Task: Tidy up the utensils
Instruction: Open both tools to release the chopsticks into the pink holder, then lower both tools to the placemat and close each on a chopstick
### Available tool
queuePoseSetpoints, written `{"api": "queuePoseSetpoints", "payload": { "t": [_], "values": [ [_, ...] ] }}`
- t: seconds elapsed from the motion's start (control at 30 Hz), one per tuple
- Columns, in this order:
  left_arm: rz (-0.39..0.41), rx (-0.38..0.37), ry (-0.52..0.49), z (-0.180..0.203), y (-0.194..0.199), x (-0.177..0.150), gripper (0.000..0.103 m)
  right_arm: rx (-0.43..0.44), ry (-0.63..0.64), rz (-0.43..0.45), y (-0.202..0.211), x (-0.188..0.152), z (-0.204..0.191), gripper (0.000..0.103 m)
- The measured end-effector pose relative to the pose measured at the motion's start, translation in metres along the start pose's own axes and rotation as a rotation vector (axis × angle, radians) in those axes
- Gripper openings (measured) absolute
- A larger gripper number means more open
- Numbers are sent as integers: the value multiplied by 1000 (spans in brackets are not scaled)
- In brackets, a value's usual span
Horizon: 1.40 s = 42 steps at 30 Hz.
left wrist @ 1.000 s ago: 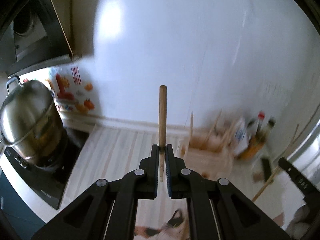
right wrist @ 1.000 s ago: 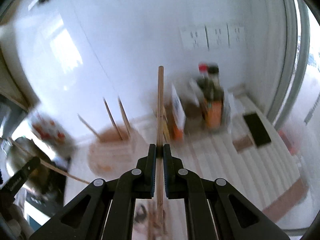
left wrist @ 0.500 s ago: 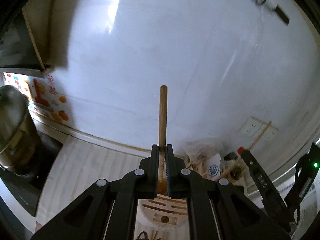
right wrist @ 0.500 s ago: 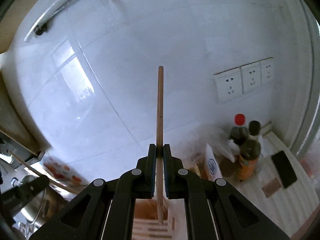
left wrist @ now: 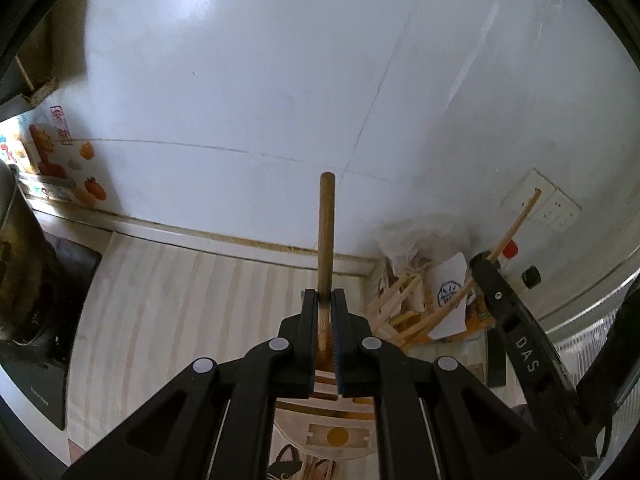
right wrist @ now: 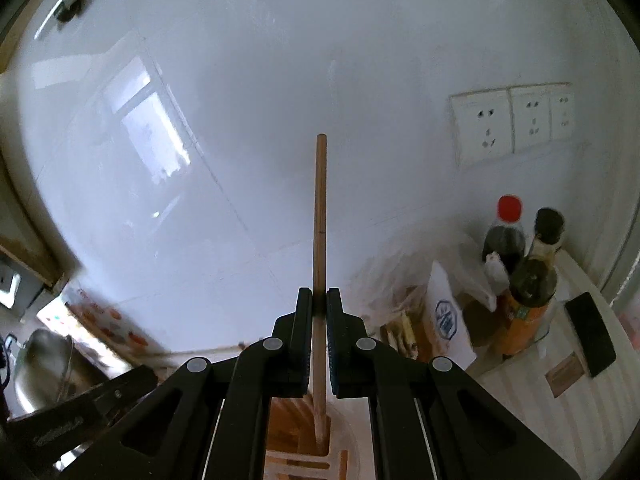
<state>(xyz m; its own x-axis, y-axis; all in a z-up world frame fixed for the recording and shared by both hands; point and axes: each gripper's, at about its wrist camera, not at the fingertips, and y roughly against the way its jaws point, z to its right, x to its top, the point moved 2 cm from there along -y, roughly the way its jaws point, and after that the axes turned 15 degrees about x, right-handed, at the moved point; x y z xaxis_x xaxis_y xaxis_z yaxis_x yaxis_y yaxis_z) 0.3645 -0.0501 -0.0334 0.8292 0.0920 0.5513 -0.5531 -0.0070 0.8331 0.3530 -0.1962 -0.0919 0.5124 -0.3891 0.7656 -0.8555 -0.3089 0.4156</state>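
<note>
My left gripper is shut on a thick wooden handle that stands upright between its pads. Right under it sits a round wooden utensil holder with slots in its top. In the right wrist view my right gripper is shut on a thin wooden stick. The stick's lower end reaches down into a slot of the holder. In the left wrist view the right gripper shows at the right with its stick. The left gripper's finger shows at the lower left of the right wrist view.
Behind the holder a plastic bag of wooden sticks and a white packet lean against the tiled wall. Two dark bottles and a black phone stand to the right under wall sockets. A steel pot and a black stove lie to the left.
Both grippers have swung across the counter, away from the stove toward the wall and over the holder, each still gripping its piece. The thin stick's lower end now sits in a slot.
</note>
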Motion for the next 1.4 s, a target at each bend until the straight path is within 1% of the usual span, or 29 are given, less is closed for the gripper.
{"api": "queuePoseSetpoints", "payload": {
  "t": [0.03,0.1,0.13,0.2,0.23,0.27,0.3,0.33,0.37,0.4,0.47,0.5,0.53,0.6,0.67,0.7,0.77,0.8,0.87,0.97,1.0,1.13,1.2,1.23,1.27,1.3,1.33,1.37,1.4],
  "values": [
    [-9,-3,-7,2,0,0,5,2,3,-8,-1,-2,1,7],
    [-18,-21,-14,2,5,-1,6,18,11,-67,-6,-6,1,7],
    [-17,-26,-17,2,8,-1,8,29,7,-93,-7,-7,2,8],
    [-5,-23,-31,0,19,1,10,62,3,-151,-7,-10,2,9],
    [7,-9,-33,-2,25,1,15,71,1,-162,-5,-11,3,15],
    [22,7,-36,-5,31,1,20,83,-4,-167,0,-11,3,26],
    [39,21,-36,-9,38,1,39,85,-5,-163,5,-10,3,31],
    [53,36,-29,-13,41,1,63,87,-5,-155,12,-10,4,39],
    [67,49,-21,-18,45,0,71,87,-6,-151,17,-10,5,44],
    [87,67,-11,-24,49,-2,75,81,-9,-145,24,-10,6,46],
    [106,101,-11,-35,51,-6,76,77,-18,-137,37,-9,8,54],
    [108,124,-12,-40,52,-10,79,72,-21,-137,44,-10,10,55],
    [110,142,-13,-44,51,-14,89,67,-25,-133,50,-11,11,59],
    [126,169,-16,-51,51,-23,103,51,-38,-133,61,-15,15,65],
    [136,209,-30,-55,48,-33,103,47,-59,-126,72,-21,19,74],
    [129,225,-38,-57,45,-39,103,40,-66,-122,77,-25,21,76],
    [107,237,-46,-60,37,-53,103,26,-65,-111,86,-37,25,89],
    [92,246,-51,-62,32,-61,103,13,-64,-111,87,-41,27,90],
    [66,263,-63,-64,21,-77,103,-20,-62,-115,91,-56,31,91],
    [29,299,-98,-66,3,-104,103,-74,-48,-184,88,-83,38,91],
    [7,321,-112,-67,-7,-117,103,-98,-46,-220,85,-95,41,91],
    [-61,386,-159,-72,-35,-156,103,-132,-82,-350,73,-142,57,91],
    [-112,414,-198,-73,-54,-180,103,-149,-97,-437,62,-173,65,91],
    [-135,422,-215,-73,-62,-191,103,-156,-109,-481,56,-189,70,86],
    [-151,426,-227,-73,-68,-198,103,-155,-122,-521,50,-205,73,75],
    [-174,433,-243,-73,-75,-208,103,-161,-127,-556,44,-218,76,69],
    [-198,435,-259,-74,-82,-218,103,-170,-136,-598,38,-233,79,59],
    [-220,433,-272,-73,-87,-226,103,-170,-147,-631,33,-247,82,53],
    [-238,432,-279,-73,-91,-233,103,-171,-157,-655,29,-258,85,51]
  ]
}}
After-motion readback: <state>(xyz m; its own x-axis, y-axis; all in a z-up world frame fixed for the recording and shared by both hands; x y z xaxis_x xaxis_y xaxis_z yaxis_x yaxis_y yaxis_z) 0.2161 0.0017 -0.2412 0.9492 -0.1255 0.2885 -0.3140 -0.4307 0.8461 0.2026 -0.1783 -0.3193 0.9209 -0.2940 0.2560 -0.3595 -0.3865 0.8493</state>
